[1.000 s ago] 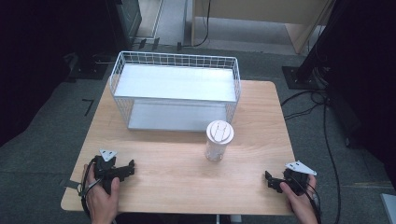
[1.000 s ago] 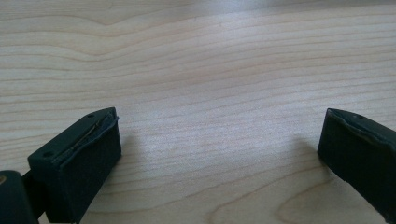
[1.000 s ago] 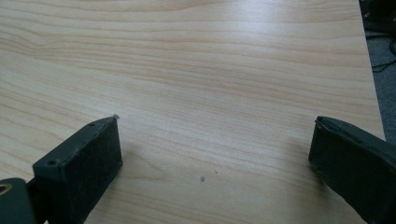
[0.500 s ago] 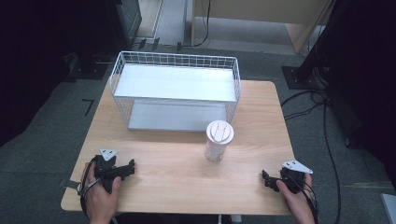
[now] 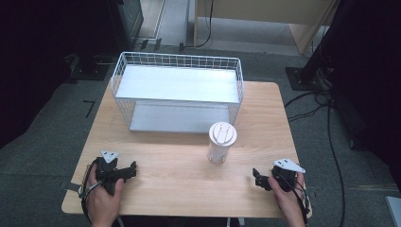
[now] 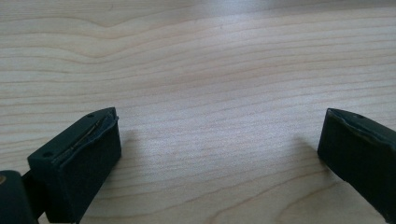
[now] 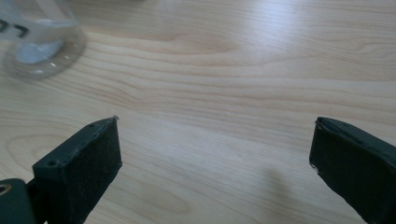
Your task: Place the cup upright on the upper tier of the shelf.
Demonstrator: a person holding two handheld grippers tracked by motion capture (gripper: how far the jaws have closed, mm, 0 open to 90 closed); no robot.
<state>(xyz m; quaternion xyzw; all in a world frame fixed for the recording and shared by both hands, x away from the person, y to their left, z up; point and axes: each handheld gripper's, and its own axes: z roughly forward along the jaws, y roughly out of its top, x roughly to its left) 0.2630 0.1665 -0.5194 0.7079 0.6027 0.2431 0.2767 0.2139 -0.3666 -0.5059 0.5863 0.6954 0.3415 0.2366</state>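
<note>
A clear plastic cup with a white lid [image 5: 221,142] stands upright on the wooden table [image 5: 179,189], just in front of a white wire basket [image 5: 177,90]. Its base [image 7: 39,44] appears blurred at the top left of the right gripper view. My left gripper [image 5: 134,168] rests low at the table's front left, open, with bare wood between its jaws [image 6: 219,154]. At the front right my right gripper [image 5: 256,176] is open too and holds nothing [image 7: 215,158]. It points left, toward the cup but well short of it.
The wire basket has two grey shelves and takes up the back half of the table. Cables [image 5: 331,142] run over the dark floor to the right. A black stand base [image 5: 302,75] sits behind the table's right corner.
My right hand has slid left along the front edge, toward the cup, and lifted slightly. The left hand, the cup and the basket have stayed where they were.
</note>
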